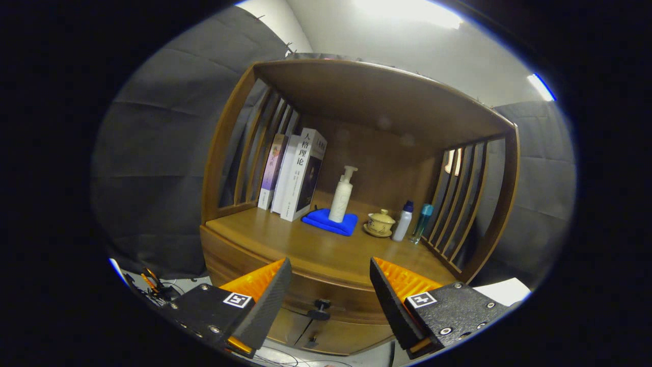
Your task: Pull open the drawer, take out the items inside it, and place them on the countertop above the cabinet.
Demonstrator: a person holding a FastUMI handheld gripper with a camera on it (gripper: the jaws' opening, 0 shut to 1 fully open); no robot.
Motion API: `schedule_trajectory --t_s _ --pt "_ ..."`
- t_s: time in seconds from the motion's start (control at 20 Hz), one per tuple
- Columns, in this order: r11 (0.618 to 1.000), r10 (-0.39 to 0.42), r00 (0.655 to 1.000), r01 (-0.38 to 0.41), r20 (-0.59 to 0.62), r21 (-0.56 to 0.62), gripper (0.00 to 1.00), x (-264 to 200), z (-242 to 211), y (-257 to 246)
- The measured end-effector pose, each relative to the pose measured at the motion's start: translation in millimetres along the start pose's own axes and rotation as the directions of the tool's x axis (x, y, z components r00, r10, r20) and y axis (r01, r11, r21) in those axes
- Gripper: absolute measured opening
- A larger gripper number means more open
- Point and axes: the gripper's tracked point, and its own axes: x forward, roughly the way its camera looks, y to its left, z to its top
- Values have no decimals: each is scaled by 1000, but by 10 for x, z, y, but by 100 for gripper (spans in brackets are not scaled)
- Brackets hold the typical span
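Spread wide and holding nothing, my fingers (331, 293) frame the closed brown wooden drawer's (326, 293) small dark round knob (321, 307) just ahead; I'd centre on it, then pull straight back.

- The drawer (326, 298) was a curved wooden front under the countertop, fully closed, its dark round knob (321, 307) lying between the fingertips.
- The countertop (305, 250) was a smooth brown wooden shelf surface at 12 o'clock from the knob, level, bare along its near edge.
- The gripper (330, 285) stood with fingers apart, touching nothing.
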Motion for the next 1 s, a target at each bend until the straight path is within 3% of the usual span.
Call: schedule_trajectory --t_s 0.35,0.7,0.95,1.0 --pt "1000 -14 995 16 -103 19 95 253 -710 315" --pt "995 -80 980 90 -184 49 93 478 -1226 184" --pt "978 -76 980 109 -184 176 85 655 -1382 186" --pt "974 -93 980 127 -179 188 78 675 -1382 144"
